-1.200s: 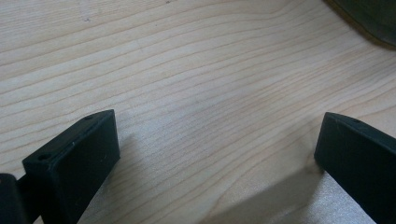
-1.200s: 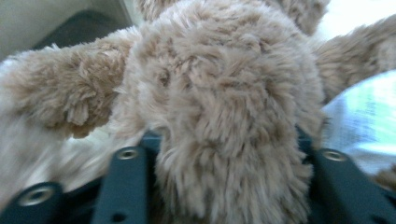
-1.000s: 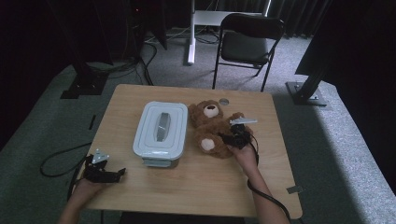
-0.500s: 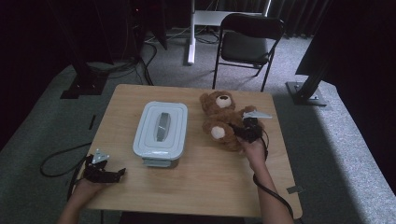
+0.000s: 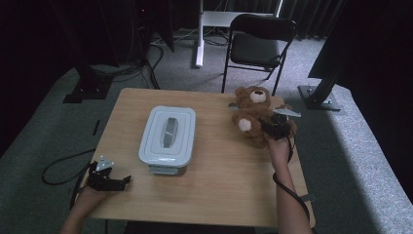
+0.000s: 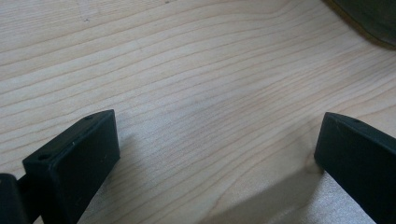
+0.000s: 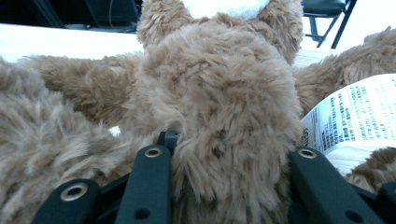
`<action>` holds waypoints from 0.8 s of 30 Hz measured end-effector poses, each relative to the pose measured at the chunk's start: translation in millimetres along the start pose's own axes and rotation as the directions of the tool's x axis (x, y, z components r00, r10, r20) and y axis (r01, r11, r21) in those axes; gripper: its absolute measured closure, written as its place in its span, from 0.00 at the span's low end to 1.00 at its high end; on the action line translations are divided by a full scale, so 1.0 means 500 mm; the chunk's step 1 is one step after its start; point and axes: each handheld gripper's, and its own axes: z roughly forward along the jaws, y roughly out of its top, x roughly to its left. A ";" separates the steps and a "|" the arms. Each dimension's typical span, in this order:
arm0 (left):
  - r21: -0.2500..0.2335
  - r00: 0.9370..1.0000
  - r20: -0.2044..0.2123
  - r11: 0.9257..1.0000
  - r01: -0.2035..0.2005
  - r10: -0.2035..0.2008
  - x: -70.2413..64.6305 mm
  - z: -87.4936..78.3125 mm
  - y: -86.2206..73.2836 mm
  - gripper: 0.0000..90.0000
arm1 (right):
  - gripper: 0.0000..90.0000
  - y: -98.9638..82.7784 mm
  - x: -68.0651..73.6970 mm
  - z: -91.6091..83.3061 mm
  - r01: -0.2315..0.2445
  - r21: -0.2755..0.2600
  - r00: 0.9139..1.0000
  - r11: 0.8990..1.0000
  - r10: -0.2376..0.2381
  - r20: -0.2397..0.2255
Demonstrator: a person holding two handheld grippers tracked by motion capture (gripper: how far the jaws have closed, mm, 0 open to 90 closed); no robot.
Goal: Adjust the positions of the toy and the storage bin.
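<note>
The right gripper (image 5: 271, 127) is clamped on the brown teddy bear (image 5: 253, 117): in the right gripper view its two black jaws press into the fur on either side of one plush part of the bear (image 7: 219, 102), which bulges between them. A white printed label (image 7: 350, 116) sticks out of the fur just beside the far jaw. In the high view the bear sits at the far right part of the desk (image 5: 219, 195), well to the right of the white lidded container (image 5: 168, 132), with its head toward the desk's far edge and one pale paw pad turned toward the container. The person's right hand (image 5: 280, 146) reaches in from the near side, just behind the gripper.

The left gripper (image 5: 109, 181) rests at the near left corner of the desk, nearer than the container and to its left, held by the left hand (image 5: 90, 195). Its jaws stand wide apart over bare wood, gripping nothing. A dark folding chair (image 5: 260, 41) stands on the carpet beyond the desk, farther back than the container and to its right.
</note>
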 end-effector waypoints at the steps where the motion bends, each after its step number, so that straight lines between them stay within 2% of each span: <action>1: 0.000 1.000 0.000 1.000 0.000 0.000 0.000 0.000 0.000 0.01 | 0.72 0.000 0.000 0.000 0.000 0.000 1.000 1.000 0.000 0.000; 9: 0.000 1.000 0.000 1.000 0.000 0.000 0.000 0.000 0.000 0.01 | 0.71 0.006 -0.037 0.030 -0.060 0.007 0.997 0.998 0.060 0.051; 12: 0.000 1.000 0.000 1.000 0.000 0.000 0.000 0.000 0.000 0.01 | 0.67 0.001 -0.047 0.048 -0.081 0.015 0.994 0.997 0.080 0.074; 13: 0.000 1.000 0.000 1.000 0.000 0.000 0.000 0.000 0.000 0.01 | 0.64 -0.005 -0.050 0.057 -0.086 0.030 0.993 0.996 0.084 0.084; 14: 0.000 1.000 0.000 1.000 0.000 0.000 0.000 0.000 0.000 0.01 | 0.51 -0.022 -0.058 0.083 -0.114 0.090 0.991 0.989 0.107 0.086; 15: 0.000 1.000 0.000 1.000 0.000 0.000 0.000 0.000 0.000 0.01 | 0.51 -0.022 -0.058 0.083 -0.114 0.090 0.991 0.989 0.107 0.086; 17: -0.001 1.000 0.000 1.000 0.000 0.000 0.000 0.000 0.000 0.01 | 0.40 -0.030 -0.067 0.081 -0.140 0.062 0.989 0.988 0.137 0.061; 19: -0.001 1.000 0.001 1.000 0.000 0.000 0.000 0.000 0.000 0.01 | 0.28 -0.027 -0.070 0.078 -0.162 0.070 0.986 0.984 0.159 0.049; 20: 0.000 1.000 0.000 1.000 -0.001 0.001 0.000 0.000 0.000 0.01 | 0.22 -0.022 -0.071 0.075 -0.153 0.089 0.988 0.984 0.149 0.049; 23: 0.000 1.000 0.001 1.000 0.000 0.000 0.000 0.000 0.000 0.01 | 0.19 -0.021 -0.071 0.070 -0.163 0.086 0.985 0.983 0.158 0.063; 24: 0.000 1.000 0.001 1.000 0.000 0.000 0.000 0.000 0.000 0.01 | 0.14 -0.021 -0.071 0.066 -0.161 0.097 0.986 0.982 0.155 0.065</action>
